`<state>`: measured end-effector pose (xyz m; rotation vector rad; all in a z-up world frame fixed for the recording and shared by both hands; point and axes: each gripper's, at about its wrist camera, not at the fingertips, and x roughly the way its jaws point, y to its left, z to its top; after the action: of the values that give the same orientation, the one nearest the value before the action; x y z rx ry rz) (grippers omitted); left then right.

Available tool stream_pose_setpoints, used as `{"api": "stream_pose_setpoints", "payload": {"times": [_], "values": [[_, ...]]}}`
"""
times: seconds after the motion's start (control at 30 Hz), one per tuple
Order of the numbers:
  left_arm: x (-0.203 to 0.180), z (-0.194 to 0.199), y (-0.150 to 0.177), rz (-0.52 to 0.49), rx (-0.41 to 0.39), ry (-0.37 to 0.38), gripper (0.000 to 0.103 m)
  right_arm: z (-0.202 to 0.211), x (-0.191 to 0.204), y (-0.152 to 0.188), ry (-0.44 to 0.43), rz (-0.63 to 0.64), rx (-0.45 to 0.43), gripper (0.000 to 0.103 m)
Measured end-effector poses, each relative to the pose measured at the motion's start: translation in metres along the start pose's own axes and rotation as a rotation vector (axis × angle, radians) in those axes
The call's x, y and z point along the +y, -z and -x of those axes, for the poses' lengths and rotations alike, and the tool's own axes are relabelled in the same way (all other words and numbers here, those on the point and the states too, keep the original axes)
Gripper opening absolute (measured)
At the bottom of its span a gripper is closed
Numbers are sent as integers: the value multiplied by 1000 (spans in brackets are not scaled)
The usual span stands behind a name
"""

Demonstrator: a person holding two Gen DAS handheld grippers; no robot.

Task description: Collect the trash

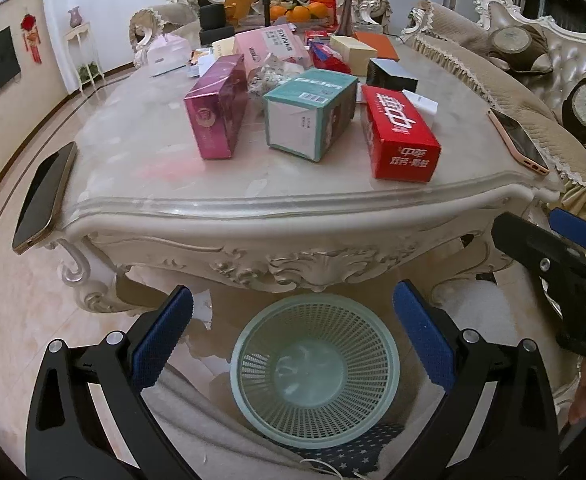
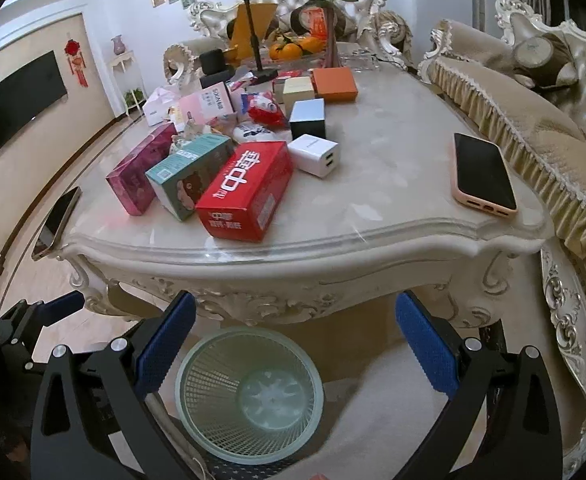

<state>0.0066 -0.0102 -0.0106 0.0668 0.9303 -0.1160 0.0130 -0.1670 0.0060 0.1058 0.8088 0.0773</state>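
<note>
as both hover, tongs (image 1: 293, 336) spread, empty

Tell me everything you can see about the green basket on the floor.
The green basket is a round bin of pale translucent plastic, as it looks, with lattice walls and a solid bottom. It stands upright on the floor in front of the table, mouth open, nothing inside. Its near side rests against a dark star-patterned cloth. Neither gripper touches it.

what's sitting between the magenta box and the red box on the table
A teal-and-white carton stands between the shiny magenta box and the red cardboard box, apart from both. The left wrist view shows it best.
</note>
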Motion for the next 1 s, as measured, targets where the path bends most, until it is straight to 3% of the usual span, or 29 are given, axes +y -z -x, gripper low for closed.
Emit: {"api": "stream_pose_setpoints", "payload": {"times": [1.0], "values": [[7, -17, -4, 19, 17, -6, 97, -8, -9, 2, -54, -29, -12, 96]]}}
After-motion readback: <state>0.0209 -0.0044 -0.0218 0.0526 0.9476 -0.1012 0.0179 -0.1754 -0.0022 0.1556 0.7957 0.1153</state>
